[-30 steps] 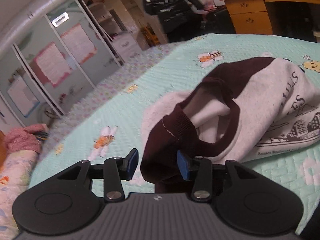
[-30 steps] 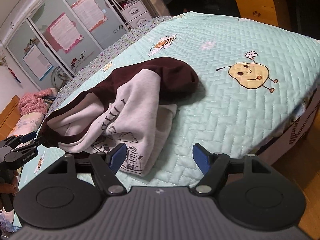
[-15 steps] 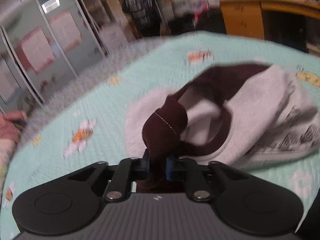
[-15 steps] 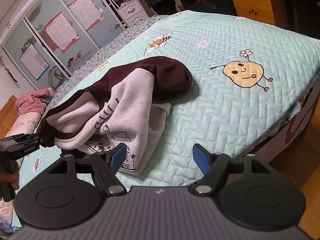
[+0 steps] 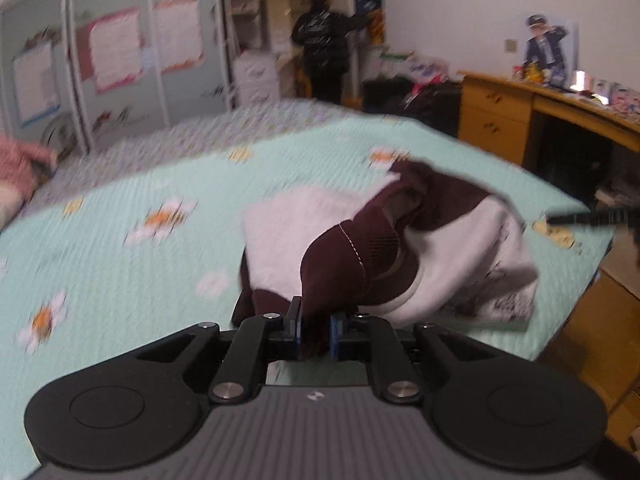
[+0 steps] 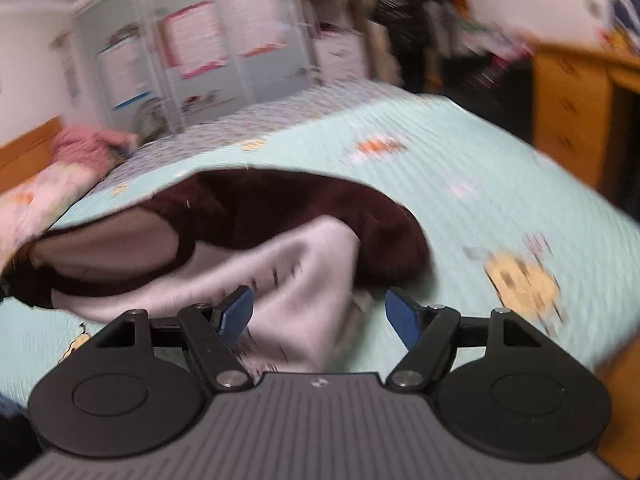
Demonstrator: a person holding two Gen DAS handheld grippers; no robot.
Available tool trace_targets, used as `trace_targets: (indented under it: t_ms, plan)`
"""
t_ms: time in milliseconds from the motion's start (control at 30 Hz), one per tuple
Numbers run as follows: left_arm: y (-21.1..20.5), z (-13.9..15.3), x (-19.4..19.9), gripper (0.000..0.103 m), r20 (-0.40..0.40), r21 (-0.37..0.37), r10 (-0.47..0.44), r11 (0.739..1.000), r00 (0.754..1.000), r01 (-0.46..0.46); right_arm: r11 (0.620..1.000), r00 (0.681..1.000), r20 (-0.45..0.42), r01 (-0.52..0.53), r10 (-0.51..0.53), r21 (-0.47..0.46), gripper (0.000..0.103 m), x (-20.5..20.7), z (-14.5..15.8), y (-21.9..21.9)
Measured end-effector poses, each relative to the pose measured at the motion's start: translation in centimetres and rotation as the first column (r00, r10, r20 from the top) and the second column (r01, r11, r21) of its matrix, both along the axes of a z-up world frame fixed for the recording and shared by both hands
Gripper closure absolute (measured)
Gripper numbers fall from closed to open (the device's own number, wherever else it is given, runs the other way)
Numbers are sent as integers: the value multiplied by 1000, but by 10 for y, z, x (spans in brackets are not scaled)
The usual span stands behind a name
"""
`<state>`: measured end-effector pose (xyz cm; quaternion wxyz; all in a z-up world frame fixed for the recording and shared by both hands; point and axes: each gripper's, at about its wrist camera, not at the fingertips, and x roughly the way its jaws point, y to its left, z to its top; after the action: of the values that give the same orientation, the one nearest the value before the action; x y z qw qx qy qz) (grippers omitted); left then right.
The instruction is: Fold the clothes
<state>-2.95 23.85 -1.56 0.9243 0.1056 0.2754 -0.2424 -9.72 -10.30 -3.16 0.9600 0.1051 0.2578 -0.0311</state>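
Note:
A grey and dark maroon sweatshirt [image 5: 440, 248] lies crumpled on the mint-green quilted bed [image 5: 140, 280]. My left gripper [image 5: 315, 334] is shut on the sweatshirt's maroon ribbed cuff [image 5: 344, 264], which rises out of the blue pads. In the right wrist view the same sweatshirt [image 6: 304, 280] spreads across the bed, maroon part behind, grey part in front. My right gripper [image 6: 318, 316] stands open just above the grey fold; its pads do not press on the cloth. Both views are blurred by motion.
A person in dark clothes [image 5: 324, 44] stands at the far shelves. A wooden desk [image 5: 520, 108] lines the right side beyond the bed edge. Sliding wardrobe doors [image 5: 120, 64] fill the back left. Pink fabric [image 6: 92, 148] lies near the headboard.
My left gripper has shut on the maroon cuff and pulled it sideways, rolling upright. My right gripper rolled level and rose over the grey fold, still open. The sweatshirt is stretched out wider.

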Motion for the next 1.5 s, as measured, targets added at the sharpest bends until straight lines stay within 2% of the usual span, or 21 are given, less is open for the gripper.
trace_targets:
  t_ms: [100,200,267,333,433,567,600,667,700,733,800,867,933,967,1067,1133,1200,1267,1333,1433,1500]
  plan:
    - [10,-12,-6,91,-44,-3,37,999,998,-37,982,995,31,-88,95,-168,29,27,8,18]
    - [11,-17,-10,91,-55,11,39,999,998,-39,896,981,16,-171,195,-410,29,54,11,43]
    - [11,-19,-12,91,-55,16,43,999,998,-42,827,970,-9,-213,243,-520,28,72,10,56]
    - [12,-22,-10,91,-70,13,52,999,996,-51,811,959,-31,-256,283,-526,24,90,11,60]
    - [14,-26,-9,91,-83,17,61,998,995,-59,808,920,-79,-376,384,-454,19,118,15,67]
    - [14,-35,-8,91,-108,21,67,998,992,-65,752,878,-162,-470,450,-463,19,160,4,87]
    - [14,-38,-7,91,-115,26,66,998,991,-64,753,874,-192,-483,447,-447,19,173,-4,88]
    - [13,-43,-7,90,-133,36,62,998,989,-58,779,870,-244,-492,428,-388,20,194,-19,92]
    - [11,-45,-6,90,-139,45,64,997,988,-58,794,864,-256,-501,434,-344,30,197,-27,93]
    - [10,-48,-5,90,-143,54,67,997,987,-60,808,857,-265,-508,441,-298,53,199,-35,95]
    - [10,-52,-2,90,-157,62,74,996,985,-65,822,868,-242,-492,434,-288,81,187,-47,105]
    - [12,-56,1,90,-181,59,91,995,979,-82,816,891,-185,-454,415,-357,84,159,-58,118]
    - [16,-61,4,90,-203,58,111,993,973,-101,840,914,-121,-404,388,-362,90,131,-60,120]
    - [17,-61,4,90,-208,58,118,992,971,-108,866,925,-85,-377,371,-327,91,117,-58,114]
    - [15,-58,5,90,-198,63,123,992,972,-113,956,961,17,-274,278,-105,95,78,-45,75]
    - [11,-50,6,90,-187,46,108,994,977,-101,978,975,82,-207,204,21,95,52,-32,45]
    - [1,-36,8,90,-157,21,72,997,985,-70,987,978,131,-163,161,8,95,33,-9,31]
    - [-13,-15,14,90,-108,-22,29,999,994,-32,992,973,191,-128,128,-16,95,15,18,20]
    - [-29,12,20,90,-31,-79,-3,997,1000,0,994,951,289,-102,107,-32,95,-5,55,14]
    - [-45,61,34,90,60,-207,-3,978,998,16,996,903,421,-76,88,-45,95,-30,106,8]
    - [-53,94,39,90,151,-259,31,966,988,10,995,867,488,-90,99,-43,95,-44,132,7]
